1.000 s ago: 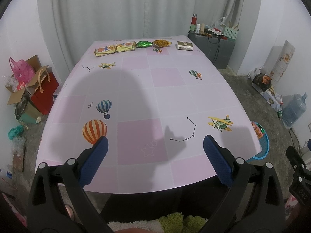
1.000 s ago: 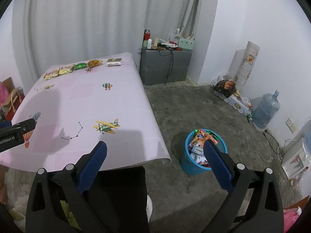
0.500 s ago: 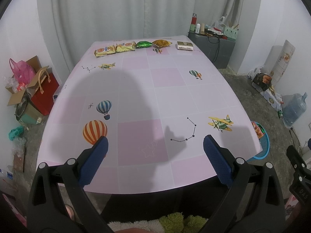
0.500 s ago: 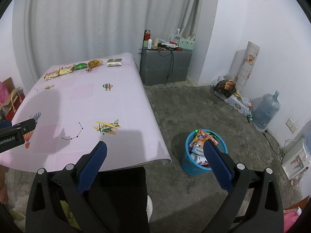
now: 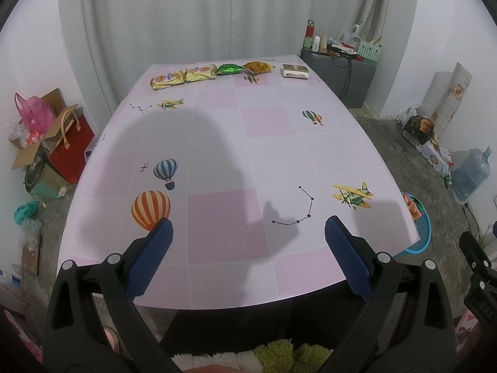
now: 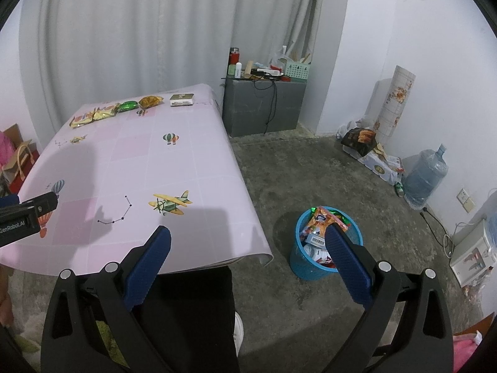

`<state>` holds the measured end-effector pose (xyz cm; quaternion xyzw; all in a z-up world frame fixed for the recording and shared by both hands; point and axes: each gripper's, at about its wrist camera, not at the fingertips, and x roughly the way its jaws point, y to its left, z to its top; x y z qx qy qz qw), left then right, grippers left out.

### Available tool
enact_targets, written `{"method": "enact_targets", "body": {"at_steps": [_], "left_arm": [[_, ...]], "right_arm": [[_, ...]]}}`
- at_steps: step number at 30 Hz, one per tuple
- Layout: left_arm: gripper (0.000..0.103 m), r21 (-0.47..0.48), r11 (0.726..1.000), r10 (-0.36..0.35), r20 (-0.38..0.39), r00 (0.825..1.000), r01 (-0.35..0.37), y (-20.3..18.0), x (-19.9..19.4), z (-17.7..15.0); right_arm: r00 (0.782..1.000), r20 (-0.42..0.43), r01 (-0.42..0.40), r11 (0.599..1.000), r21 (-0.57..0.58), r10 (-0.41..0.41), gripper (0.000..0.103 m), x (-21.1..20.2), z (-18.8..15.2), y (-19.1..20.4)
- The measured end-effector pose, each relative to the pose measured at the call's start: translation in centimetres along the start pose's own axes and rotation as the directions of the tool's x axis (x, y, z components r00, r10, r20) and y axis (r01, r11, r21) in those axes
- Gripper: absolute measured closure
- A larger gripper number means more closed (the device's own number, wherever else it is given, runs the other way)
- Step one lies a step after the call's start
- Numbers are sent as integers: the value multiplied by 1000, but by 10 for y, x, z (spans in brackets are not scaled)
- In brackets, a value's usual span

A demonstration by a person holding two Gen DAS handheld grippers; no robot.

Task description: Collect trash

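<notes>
Left gripper (image 5: 247, 236) hangs over the near edge of the table (image 5: 273, 143), jaws wide apart, nothing between them. Right gripper (image 6: 248, 245) same: spread, empty, pointed off the table's right side toward the floor, with the blue bin (image 6: 324, 250) just behind its right finger in that view. Bin is already stuffed with wrappers, on the floor just beside the table's near right corner. Remaining trash sits in a row at the far edge, well apart from both grippers: two yellow snack packs (image 5: 183, 76) touching each other, a green wrapper (image 5: 229, 69), an orange wrapper (image 5: 258, 67), then a small box (image 5: 295, 71) off to the right. My guess is the packs and wrappers are light, crinkly and slick, so a pinch on a flat middle may slide; better to take a sealed end or a puffed fold. Box looks stiffer; grip across its short sides. None look fragile. Long reach needed.
</notes>
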<state>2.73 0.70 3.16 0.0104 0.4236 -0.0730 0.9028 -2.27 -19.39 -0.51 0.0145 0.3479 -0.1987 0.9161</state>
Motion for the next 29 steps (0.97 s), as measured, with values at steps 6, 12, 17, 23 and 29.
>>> {"method": "enact_targets", "body": {"at_steps": [6,12,17,23,29], "left_arm": [[9,0,1000,-1,-9,1000,1,0,3,-1],[9,4,1000,1,-18,1000,-1,0,6,-1],[9,4,1000,2,-23,1000,-2,0,8,1],[9,7,1000,2,-25,1000,-2,-1,9,2],[9,8,1000,1,-37,999,-1,-1,11,3]], "right_arm": [[1000,-6,-2,1000,-1,2,7,0,0,1],[1000,-7,-3,1000,-1,3,7,0,-1,1],[1000,-7,-3,1000,-1,3,7,0,0,1],[1000,-7,-4,1000,-1,4,7,1,0,0],[1000,-8,-6,1000,0,6,7,0,-1,0]]}}
